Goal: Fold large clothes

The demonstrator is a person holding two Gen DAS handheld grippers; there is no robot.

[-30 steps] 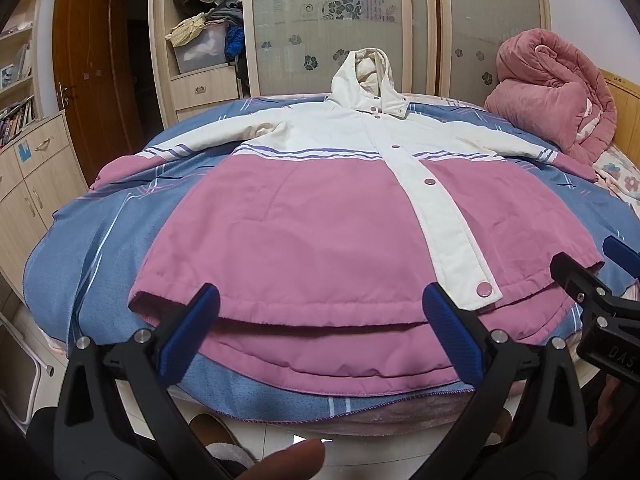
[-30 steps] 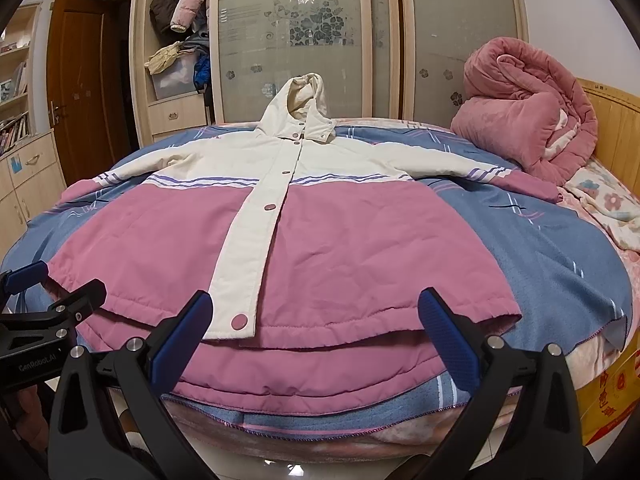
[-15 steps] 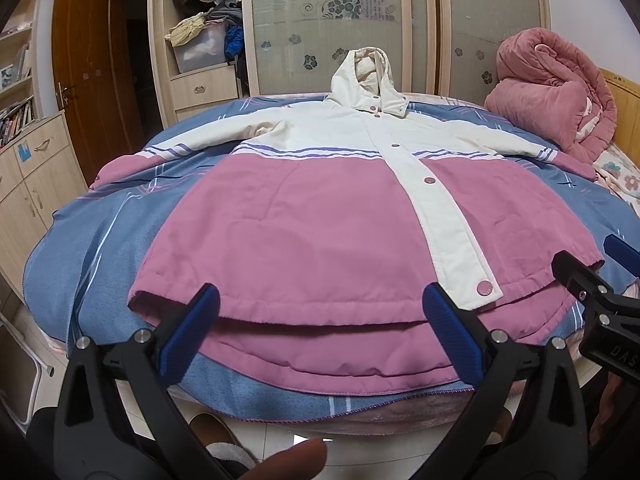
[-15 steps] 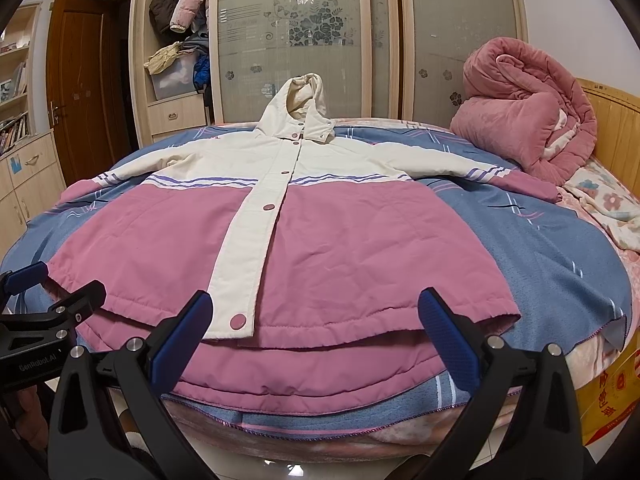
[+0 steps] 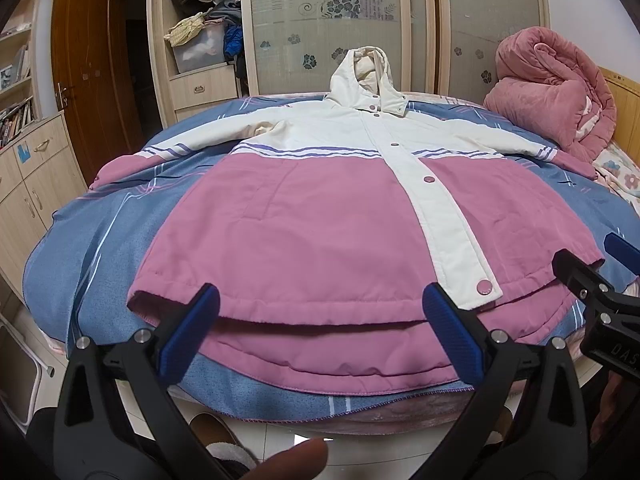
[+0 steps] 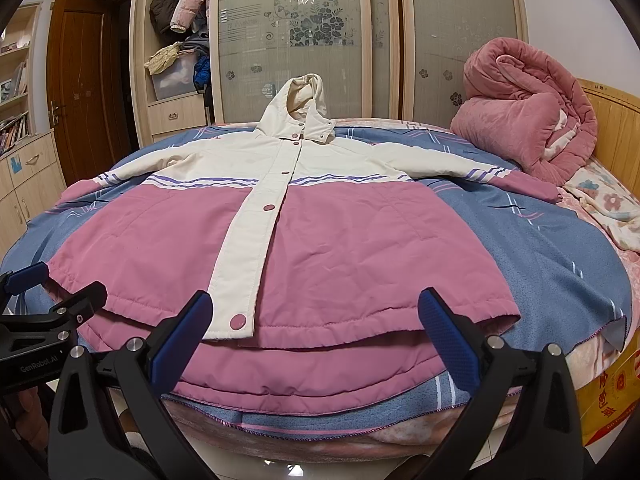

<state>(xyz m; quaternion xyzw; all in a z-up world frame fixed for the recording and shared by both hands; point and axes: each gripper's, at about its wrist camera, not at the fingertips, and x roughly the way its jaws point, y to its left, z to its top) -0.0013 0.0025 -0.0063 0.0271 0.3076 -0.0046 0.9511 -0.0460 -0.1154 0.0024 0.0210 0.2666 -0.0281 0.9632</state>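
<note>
Across the last second nothing had shifted: the jacket [image 5: 320, 220] lay exactly as it had, and both grippers hung where they had been, just short of its hem. By that stillness, the fold had not yet begun and this was a pause to line up the first grasp.

The jacket was spread front-up on the bed [image 5: 100, 240], hood [image 5: 366, 76] at the far end, sleeves stretched out to either side of the button placket [image 6: 264, 220]. The left gripper [image 5: 320, 332] stood wide, holding nothing, its blue ribbed pads either side of the hem left of the placket. The right gripper [image 6: 312, 332] was equally wide and empty, framing the hem right of the placket.

The shell looked like a smooth, lightly padded woven fabric, pink below and cream above, with thin purple stripes between them. The hem was gathered and puffy, with a longer back panel showing beneath the front one. Round pink snaps ran along the placket. Beyond the jacket's right sleeve sat a rolled plush pink quilt [image 6: 528, 108].
</note>
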